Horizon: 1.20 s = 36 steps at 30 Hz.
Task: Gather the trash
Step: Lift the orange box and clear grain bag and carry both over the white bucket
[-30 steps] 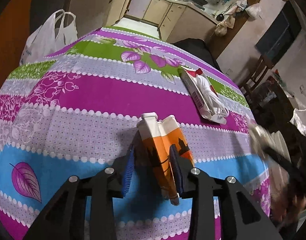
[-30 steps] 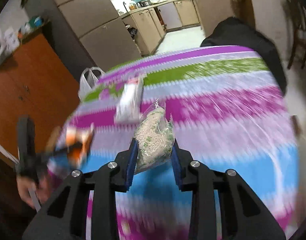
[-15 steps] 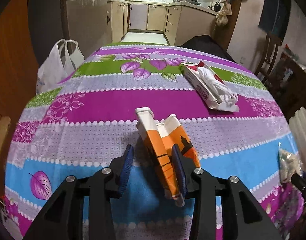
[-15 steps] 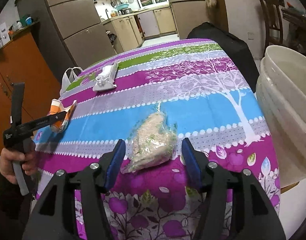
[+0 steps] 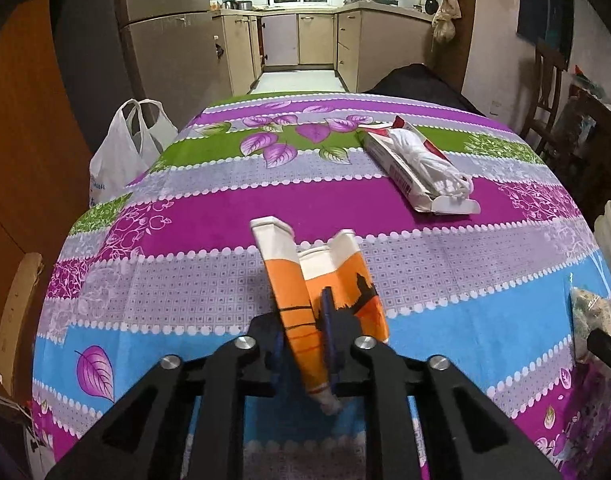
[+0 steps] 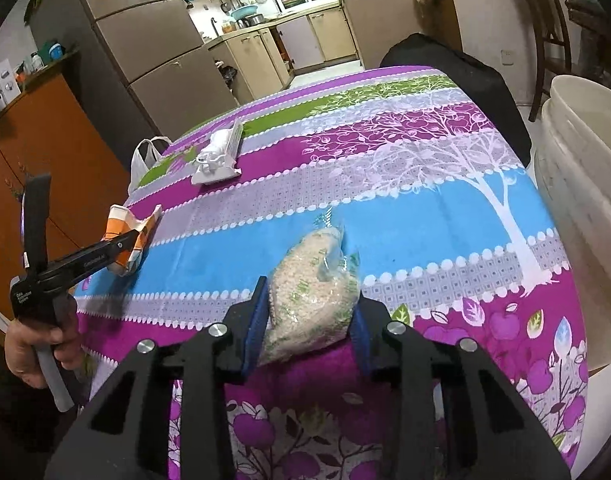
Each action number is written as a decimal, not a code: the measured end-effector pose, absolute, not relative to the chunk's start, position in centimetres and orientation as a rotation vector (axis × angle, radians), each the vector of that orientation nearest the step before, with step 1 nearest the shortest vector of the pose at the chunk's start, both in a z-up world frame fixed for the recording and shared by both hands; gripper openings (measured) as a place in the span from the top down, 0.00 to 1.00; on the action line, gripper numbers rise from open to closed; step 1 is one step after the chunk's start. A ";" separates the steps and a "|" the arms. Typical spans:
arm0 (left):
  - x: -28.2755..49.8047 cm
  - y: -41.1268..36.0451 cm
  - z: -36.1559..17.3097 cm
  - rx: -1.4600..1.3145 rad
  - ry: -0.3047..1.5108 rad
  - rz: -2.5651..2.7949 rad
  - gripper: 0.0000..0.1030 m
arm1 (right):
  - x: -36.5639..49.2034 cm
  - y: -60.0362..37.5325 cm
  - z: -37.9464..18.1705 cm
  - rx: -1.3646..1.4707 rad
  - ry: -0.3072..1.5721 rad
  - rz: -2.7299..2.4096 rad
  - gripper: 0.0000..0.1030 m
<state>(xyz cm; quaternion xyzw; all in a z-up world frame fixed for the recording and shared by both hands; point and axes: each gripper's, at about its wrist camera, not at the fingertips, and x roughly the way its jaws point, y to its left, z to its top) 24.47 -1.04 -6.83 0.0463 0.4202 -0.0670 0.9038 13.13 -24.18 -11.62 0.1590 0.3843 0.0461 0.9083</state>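
Trash on the table: orange carton (image 5: 325, 292) clamped between the jaws of the left gripper (image 5: 305, 350), held at the near-left edge of the striped tablecloth (image 5: 209, 216); clear bag of grain (image 6: 311, 300) sits between the jaws of the right gripper (image 6: 305, 326), the blue pads touching or just beside its sides, so the grip looks loose. White wrapped packet (image 5: 419, 170) lies untouched farther back; a white bucket (image 6: 585, 184) stands just beside the table's right edge, a white plastic bag (image 5: 125, 152) off the far-left corner. Risks: carton is pinched low on one crushed fold and leans, so it may twist or slip out when carried; the grain bag is soft and slack and could sag through the wide jaws or tear if squeezed hard. Versus half a second ago: left jaws have closed from apart onto the carton; right jaws have narrowed around the bag; both views have steadied.
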 end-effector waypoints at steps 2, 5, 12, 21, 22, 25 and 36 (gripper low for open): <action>24.5 -1.1 -6.8 0.099 0.870 -0.138 0.86 | 13.1 -24.2 -11.6 0.338 0.793 0.099 0.66; 24.4 -1.2 -6.7 0.107 0.869 -0.138 0.88 | 13.2 -24.2 -11.6 0.344 0.792 0.105 0.67; 24.0 -1.2 -6.5 0.118 0.867 -0.133 0.90 | 12.8 -23.8 -11.1 0.345 0.778 0.129 0.67; 23.3 -1.6 -5.8 0.141 0.845 -0.125 0.90 | 12.2 -23.6 -10.7 0.340 0.771 0.141 0.67; 23.3 -1.7 -5.8 0.143 0.843 -0.126 0.90 | 12.2 -23.6 -10.7 0.341 0.770 0.143 0.67; 23.0 -1.8 -5.4 0.144 0.839 -0.128 0.90 | 12.0 -23.5 -10.5 0.335 0.768 0.143 0.67; 22.7 -6.0 -0.3 0.205 0.724 -0.193 0.90 | 10.5 -26.7 -3.7 0.294 0.683 0.124 0.67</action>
